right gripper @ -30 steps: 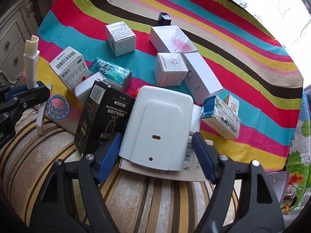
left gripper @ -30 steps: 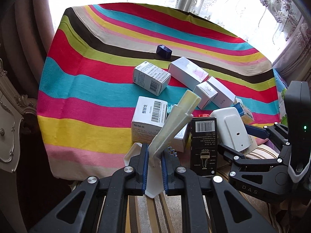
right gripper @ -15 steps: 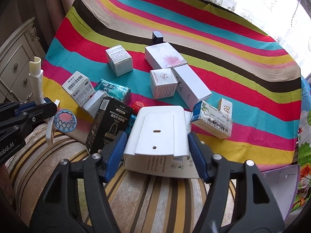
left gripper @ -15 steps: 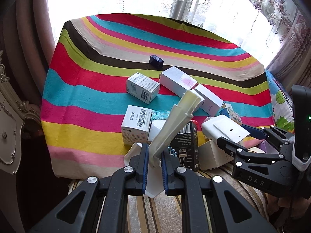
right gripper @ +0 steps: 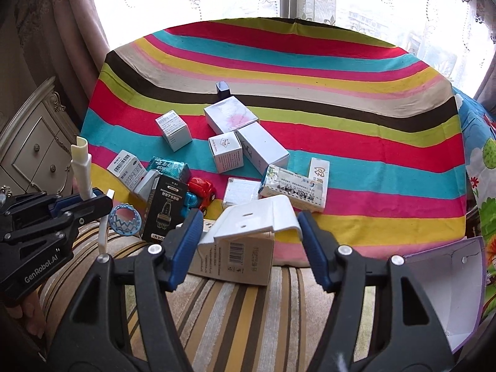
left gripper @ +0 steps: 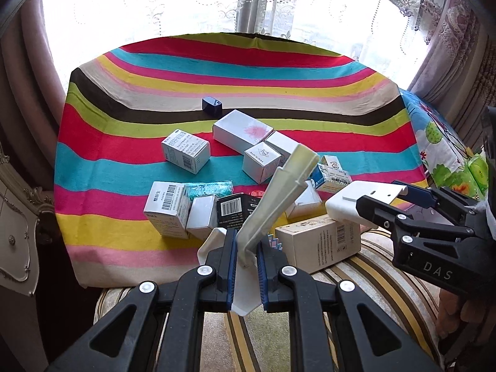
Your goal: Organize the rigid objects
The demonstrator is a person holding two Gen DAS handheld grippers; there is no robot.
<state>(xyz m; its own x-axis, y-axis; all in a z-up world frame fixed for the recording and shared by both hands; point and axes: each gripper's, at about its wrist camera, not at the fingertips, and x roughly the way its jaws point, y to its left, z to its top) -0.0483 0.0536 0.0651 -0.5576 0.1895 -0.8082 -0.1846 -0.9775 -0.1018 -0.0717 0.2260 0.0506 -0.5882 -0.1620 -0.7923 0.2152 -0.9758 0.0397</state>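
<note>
My left gripper (left gripper: 245,252) is shut on a long cream plastic handle piece (left gripper: 279,192) that slants up to the right; it also shows in the right wrist view (right gripper: 81,167). My right gripper (right gripper: 248,232) is shut on a white plastic cover (right gripper: 257,218), lifted above a beige carton (right gripper: 235,254); the cover also shows in the left wrist view (left gripper: 362,198). Several boxes lie on the striped cloth (left gripper: 155,71), among them a black box (right gripper: 164,207) and a white barcode box (left gripper: 167,207).
A red toy car (right gripper: 203,189) and a blue lattice ring (right gripper: 125,218) lie near the black box. A small dark blue box (left gripper: 211,105) stands far back. A striped cushion (right gripper: 232,310) lies under both grippers. A cabinet (right gripper: 34,148) stands left; an open white box (right gripper: 446,282) right.
Both grippers have pulled back and risen, each keeping its object. The white cover has lifted off the beige carton and tilted up.
</note>
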